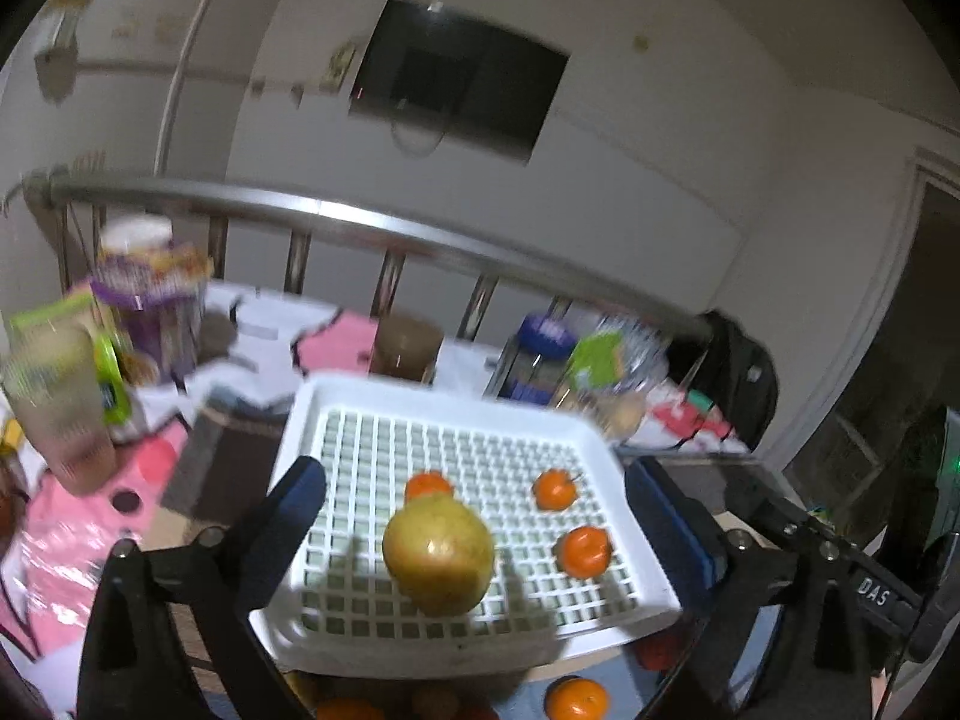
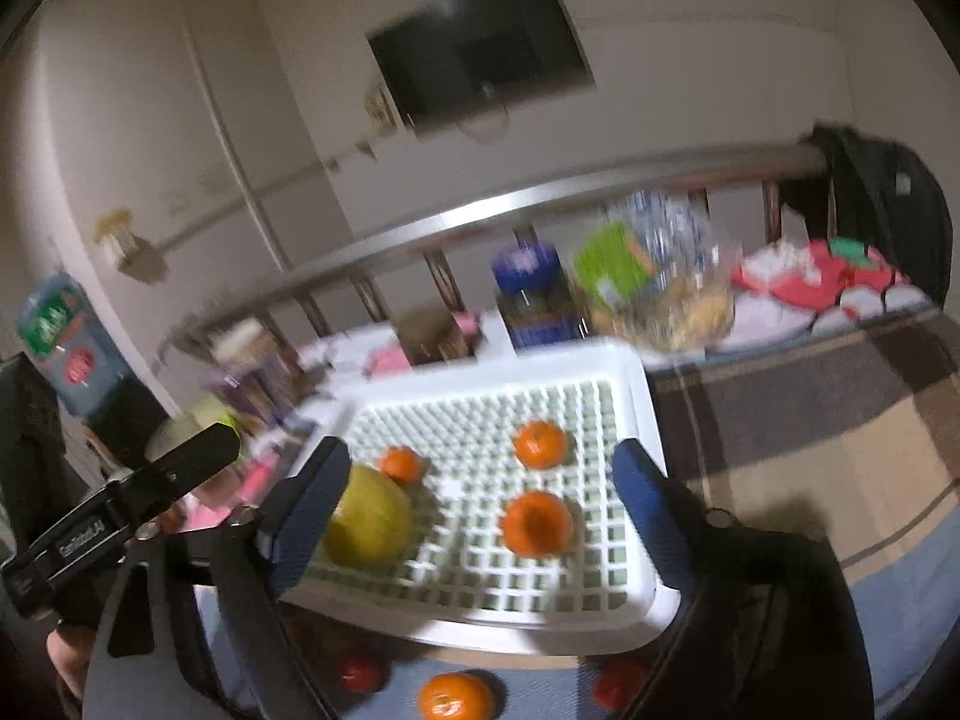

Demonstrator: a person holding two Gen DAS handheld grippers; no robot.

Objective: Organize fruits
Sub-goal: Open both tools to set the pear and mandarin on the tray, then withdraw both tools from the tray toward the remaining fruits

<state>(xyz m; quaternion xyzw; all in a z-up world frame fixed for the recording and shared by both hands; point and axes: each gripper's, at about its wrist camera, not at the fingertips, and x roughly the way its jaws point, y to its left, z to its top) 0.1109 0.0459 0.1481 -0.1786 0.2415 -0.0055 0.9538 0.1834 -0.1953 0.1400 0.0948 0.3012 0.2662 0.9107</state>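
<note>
White walls w/ a dark TV are sitting behind a cluttered, blurry table. We're hovering both tools over the tray (image 1: 312,414). Left gripper (image 1: 477,495) and right gripper (image 2: 480,480) are both gaping wide, holding nothing.

Inside the tray, the pear (image 1: 439,552) is lying left of three oranges (image 1: 583,551); more fruit is waiting on the cloth in front of the tray, e.g. an orange (image 2: 457,696).

Risks, as we're judging them: round fruit is rolling easily, so a nudged tray could scatter it; motion blur could spoil our aim.

Pear's long axis is running front-to-back, narrow end pointing toward the tray's far rim.
</note>
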